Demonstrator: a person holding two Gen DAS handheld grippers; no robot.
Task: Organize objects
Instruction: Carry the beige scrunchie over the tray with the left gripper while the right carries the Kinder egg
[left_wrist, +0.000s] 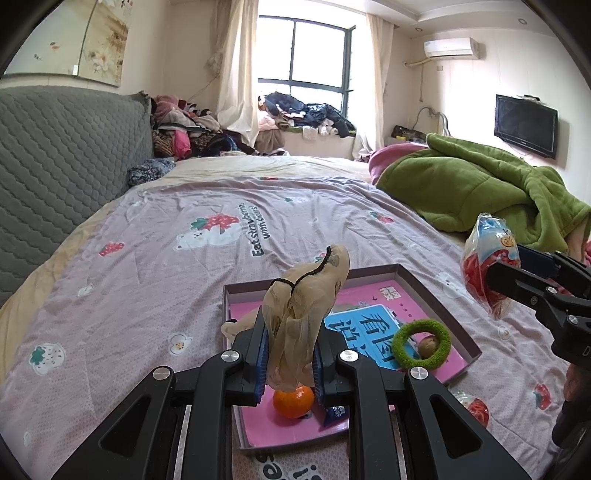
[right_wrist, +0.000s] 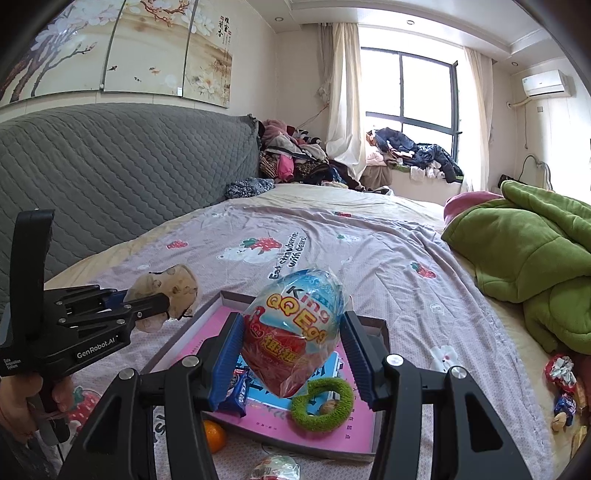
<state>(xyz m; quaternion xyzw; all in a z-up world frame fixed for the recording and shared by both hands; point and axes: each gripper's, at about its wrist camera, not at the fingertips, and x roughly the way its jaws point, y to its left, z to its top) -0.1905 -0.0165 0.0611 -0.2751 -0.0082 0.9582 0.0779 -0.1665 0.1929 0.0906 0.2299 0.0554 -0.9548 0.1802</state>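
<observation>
Left gripper (left_wrist: 290, 363): jaws nearly together, clamped on a sheer beige stocking (left_wrist: 308, 295) that stands up between the blue pads – held above the near end of the tray.
Right gripper (right_wrist: 291, 350): jaws set wide on a plastic-wrapped toy egg (right_wrist: 295, 328), blue on top and red below, printed "QQ Egg" – both pads press its sides, and it hangs over the tray.
Tray (left_wrist: 417, 284): a shallow cardboard box lid with a pink lining, lying on the bed (left_wrist: 147, 288) in front of both grippers.
In the tray: a picture book (left_wrist: 373, 325) with a blue panel of large characters, lying flat; a fuzzy green hair tie (left_wrist: 421, 343) on the book's right side with a walnut (left_wrist: 428, 346) inside its ring; an orange (left_wrist: 293, 400) at the near edge, right under the hanging stocking; a small blue snack packet (left_wrist: 334, 415) just beside the orange.
Bed: covered by a lilac sheet printed with strawberries and bears; a rumpled green blanket (left_wrist: 480, 192) lies on its right side.
Outside the tray: a second wrapped egg (right_wrist: 275, 467) on the sheet at the near edge; small wrapped sweets (right_wrist: 563, 387) near the green blanket.
Person: a hand (right_wrist: 33, 402) grips the left gripper's handle.
</observation>
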